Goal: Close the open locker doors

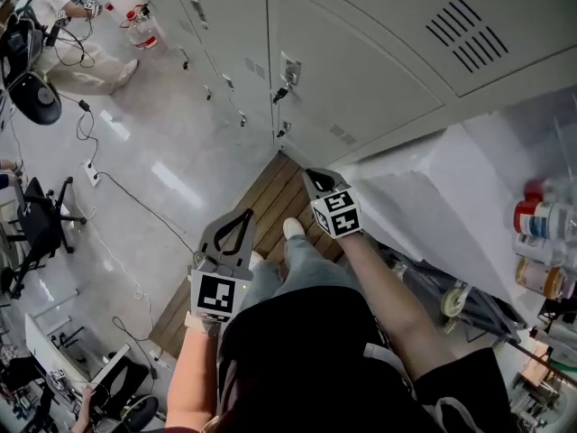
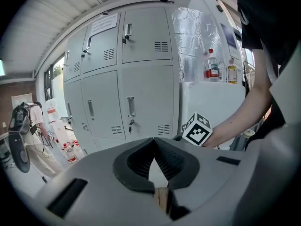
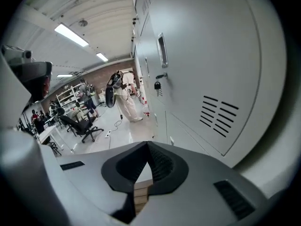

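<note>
A bank of grey lockers (image 1: pixel 361 70) stands right in front of me, and every door that shows sits flush. The nearest door (image 3: pixel 202 69), with a recessed handle (image 3: pixel 162 51) and a vent, fills the right of the right gripper view. My right gripper (image 1: pixel 313 177) is shut with nothing between its jaws, low and close to the lockers' base. My left gripper (image 1: pixel 242 216) is also shut and empty, a little back over the wooden boards (image 1: pixel 270 201). In the left gripper view the lockers (image 2: pixel 141 79) face me, with the right gripper's marker cube (image 2: pixel 196 130) beside them.
A white cabinet (image 1: pixel 433 197) stands against the lockers at the right, with bottles (image 1: pixel 541 242) on a shelf beyond it. Cables (image 1: pixel 135 206) run over the shiny floor at the left. An office chair (image 1: pixel 36 215), water bottles (image 1: pixel 142 30) and a person (image 1: pixel 72 34) are farther off.
</note>
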The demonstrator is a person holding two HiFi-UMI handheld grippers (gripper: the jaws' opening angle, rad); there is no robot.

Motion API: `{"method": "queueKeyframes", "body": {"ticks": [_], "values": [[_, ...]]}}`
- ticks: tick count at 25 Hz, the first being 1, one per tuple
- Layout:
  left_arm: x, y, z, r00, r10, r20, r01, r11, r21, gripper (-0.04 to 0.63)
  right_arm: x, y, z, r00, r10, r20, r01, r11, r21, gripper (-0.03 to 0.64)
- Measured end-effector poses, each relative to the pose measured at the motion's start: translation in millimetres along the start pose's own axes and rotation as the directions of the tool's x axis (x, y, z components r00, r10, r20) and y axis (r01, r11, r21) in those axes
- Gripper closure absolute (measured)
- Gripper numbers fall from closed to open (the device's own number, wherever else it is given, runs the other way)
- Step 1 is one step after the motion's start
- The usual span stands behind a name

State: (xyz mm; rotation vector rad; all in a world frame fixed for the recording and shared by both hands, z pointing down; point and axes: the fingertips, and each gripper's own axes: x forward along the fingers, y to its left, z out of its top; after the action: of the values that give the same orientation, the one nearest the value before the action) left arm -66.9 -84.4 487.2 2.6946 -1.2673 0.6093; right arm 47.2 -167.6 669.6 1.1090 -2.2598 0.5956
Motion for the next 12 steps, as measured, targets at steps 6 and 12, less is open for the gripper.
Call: {"method": "queueKeyframes", "body": {"ticks": [6, 12], "values": [[9, -25, 25, 0.989, -0.131, 0.062, 0.130, 0.991, 0.022, 0.577, -86, 22, 24, 0.990, -0.030, 0.138, 0.022, 0.998, 0.055, 0.589], [4, -52, 40, 0.959, -0.253, 0.124, 0.264, 0.961, -0.079, 0.577, -181, 42, 50, 0.959, -0.081, 0.271, 0.050, 0.992, 0.118, 0.589]]}}
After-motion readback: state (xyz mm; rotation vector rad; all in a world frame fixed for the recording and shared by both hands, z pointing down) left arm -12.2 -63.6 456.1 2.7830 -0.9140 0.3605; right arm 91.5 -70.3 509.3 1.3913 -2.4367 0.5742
